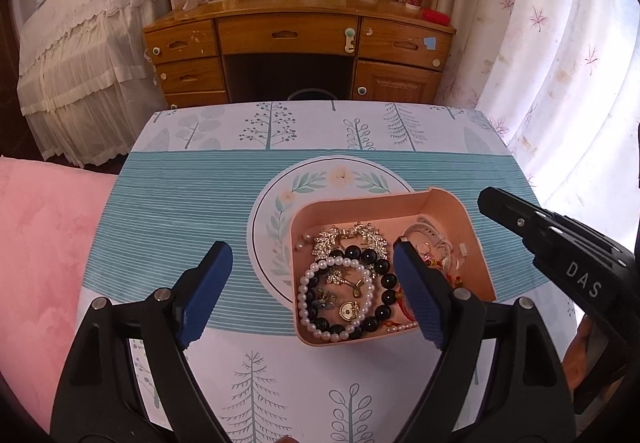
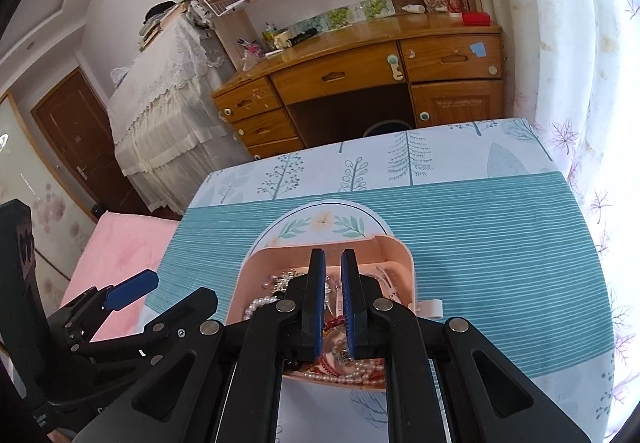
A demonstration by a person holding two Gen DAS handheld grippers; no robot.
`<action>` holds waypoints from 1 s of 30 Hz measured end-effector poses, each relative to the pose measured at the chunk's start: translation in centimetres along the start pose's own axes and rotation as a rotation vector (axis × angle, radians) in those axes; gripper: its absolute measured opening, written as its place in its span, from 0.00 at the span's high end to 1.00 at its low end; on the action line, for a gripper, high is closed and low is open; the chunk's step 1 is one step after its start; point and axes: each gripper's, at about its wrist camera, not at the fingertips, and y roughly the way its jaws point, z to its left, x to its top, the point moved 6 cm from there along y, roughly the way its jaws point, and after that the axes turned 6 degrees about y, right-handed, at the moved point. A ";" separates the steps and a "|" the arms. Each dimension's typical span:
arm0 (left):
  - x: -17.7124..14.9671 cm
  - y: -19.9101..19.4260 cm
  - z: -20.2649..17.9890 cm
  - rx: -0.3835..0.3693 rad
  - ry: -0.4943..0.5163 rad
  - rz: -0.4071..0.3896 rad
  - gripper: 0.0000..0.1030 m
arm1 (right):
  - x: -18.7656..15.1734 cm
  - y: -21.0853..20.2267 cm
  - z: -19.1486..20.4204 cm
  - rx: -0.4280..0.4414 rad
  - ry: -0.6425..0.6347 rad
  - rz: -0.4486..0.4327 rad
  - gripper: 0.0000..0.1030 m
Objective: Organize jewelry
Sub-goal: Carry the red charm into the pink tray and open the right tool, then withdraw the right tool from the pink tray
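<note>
A pink jewelry box (image 1: pixel 476 255) sits on the table, full of jewelry: a white pearl bracelet (image 1: pixel 308 283), a black bead bracelet (image 1: pixel 380 275), a sparkly crystal piece (image 1: pixel 348 237) and a white watch (image 1: pixel 430 229). My left gripper (image 1: pixel 312 295) is wide open, its fingers hovering at the box's left and middle. The right gripper (image 2: pixel 333 303) hovers over the box (image 2: pixel 404 263) with its fingers nearly together and a narrow gap between them; nothing shows in it. It shows at right in the left wrist view (image 1: pixel 552 243).
The table carries a teal and white tree-print cloth (image 1: pixel 180 195) with a round flower motif (image 1: pixel 280 203) under the box. A pink cushion (image 1: pixel 40 243) lies to the left. A wooden desk (image 1: pixel 296 39) stands beyond the table, curtains (image 1: pixel 560 63) at right.
</note>
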 end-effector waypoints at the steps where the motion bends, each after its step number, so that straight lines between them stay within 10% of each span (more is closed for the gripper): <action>1: 0.0 0.1 0.1 0.002 0.000 0.002 0.21 | 0.1 0.0 -0.1 -0.003 0.002 0.000 0.90; 17: -2.7 -2.4 0.2 -0.025 -0.022 0.026 0.21 | -4.2 -2.8 -0.3 -0.012 0.013 -0.003 0.88; 30: -12.0 -5.7 -1.4 -0.035 -0.004 0.111 0.21 | -16.3 -6.5 -0.3 -0.067 -0.008 0.103 0.88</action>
